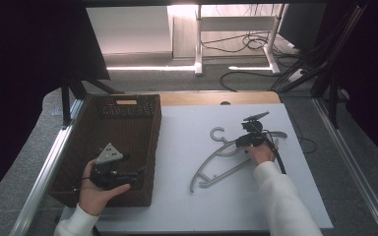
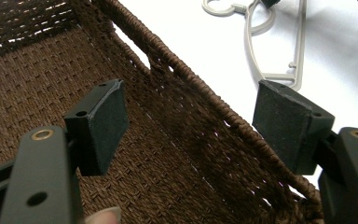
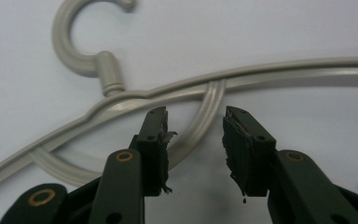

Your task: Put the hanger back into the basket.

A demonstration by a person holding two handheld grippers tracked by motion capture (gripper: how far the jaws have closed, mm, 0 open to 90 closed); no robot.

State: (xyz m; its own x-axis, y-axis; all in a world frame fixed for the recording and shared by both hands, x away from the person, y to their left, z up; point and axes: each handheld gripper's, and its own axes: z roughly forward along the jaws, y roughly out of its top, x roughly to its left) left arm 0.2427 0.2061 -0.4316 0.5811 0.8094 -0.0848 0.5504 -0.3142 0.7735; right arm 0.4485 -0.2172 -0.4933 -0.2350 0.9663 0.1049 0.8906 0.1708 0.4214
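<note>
Clearly, a wide free area of the white worktop [image 1: 187, 206] is seen at the lower centre of the high view, between the brown woven basket [image 1: 142, 123] at the left and the grey hanger [image 1: 216, 162] at the right of centre. The basket is set along the left edge of the worktop, and the hanger is laid flat, well apart from the right and the lower edges.

The left tongs [image 1: 137, 173] are held over the lower right part of the basket, near its right wall. In the left gripper view they [image 2: 191, 126] are seen wide open, with the basket rim [image 2: 205, 88] between the pads, and nothing is gripped.

The right tongs [image 1: 241, 142] are placed over the middle of the hanger. In the right gripper view they [image 3: 196, 144] are opened a little, a curved inner bar [image 3: 204, 116] of the hanger is seen between them, and it cannot be told if it is touched.
</note>
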